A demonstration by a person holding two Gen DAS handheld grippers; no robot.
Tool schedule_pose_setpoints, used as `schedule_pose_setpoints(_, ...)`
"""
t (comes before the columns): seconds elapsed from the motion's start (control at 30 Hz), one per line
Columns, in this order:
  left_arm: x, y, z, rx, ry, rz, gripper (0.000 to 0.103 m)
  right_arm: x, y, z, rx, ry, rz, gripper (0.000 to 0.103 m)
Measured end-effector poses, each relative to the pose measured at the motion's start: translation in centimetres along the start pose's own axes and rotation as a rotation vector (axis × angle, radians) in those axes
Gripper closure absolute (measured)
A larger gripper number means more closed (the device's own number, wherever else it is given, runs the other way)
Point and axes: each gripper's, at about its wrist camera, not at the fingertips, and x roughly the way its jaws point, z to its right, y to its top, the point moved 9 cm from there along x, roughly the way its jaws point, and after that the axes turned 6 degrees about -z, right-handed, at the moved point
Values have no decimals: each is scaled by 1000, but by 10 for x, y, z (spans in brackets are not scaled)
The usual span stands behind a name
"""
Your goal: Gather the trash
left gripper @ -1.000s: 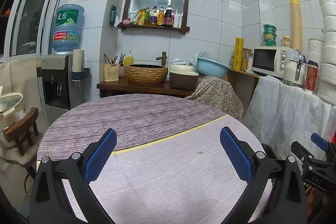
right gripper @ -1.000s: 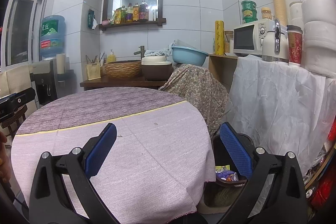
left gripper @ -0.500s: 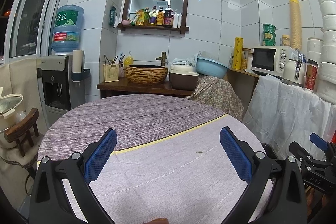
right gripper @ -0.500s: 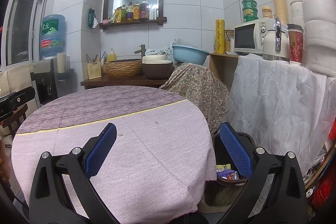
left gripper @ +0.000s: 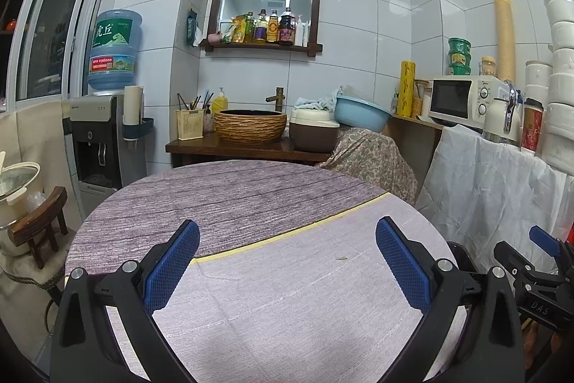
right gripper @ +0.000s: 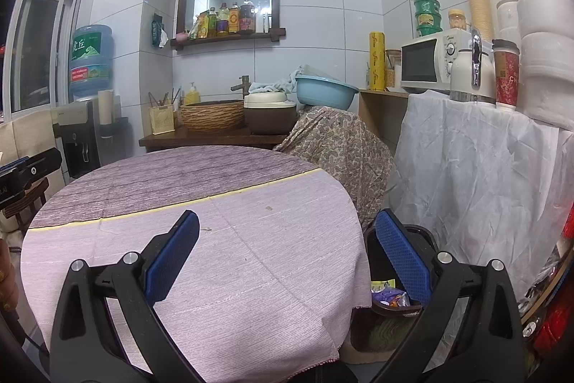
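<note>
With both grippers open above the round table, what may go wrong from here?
The dark trash bin sits low, half hidden beside the overhanging pale purple tablecloth; the right gripper might snag the cloth edge. The left gripper and right gripper hover close together, so they could collide.

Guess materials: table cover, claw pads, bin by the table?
Table cover: woven cloth, matte, visible weave and stitched seams. Right claw pads: likely rubber, blue, diamond-textured. Bin: dark, probably plastic; mostly hidden, wrappers inside.
</note>
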Motion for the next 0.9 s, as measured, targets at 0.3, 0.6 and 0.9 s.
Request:
schedule_pose_setpoints(0.3,2,0,2,11,3,-6,5,2,-4,-1,5,4,-6,6)
schedule_pose_setpoints(0.6,4,-3,0,2,-1,-23,5,2,-4,-1,6,4,-8,6)
schedule_pose_setpoints(0.9,5,-2,-2,9,4,-30,5,4,-5,2,8,3,-15,6)
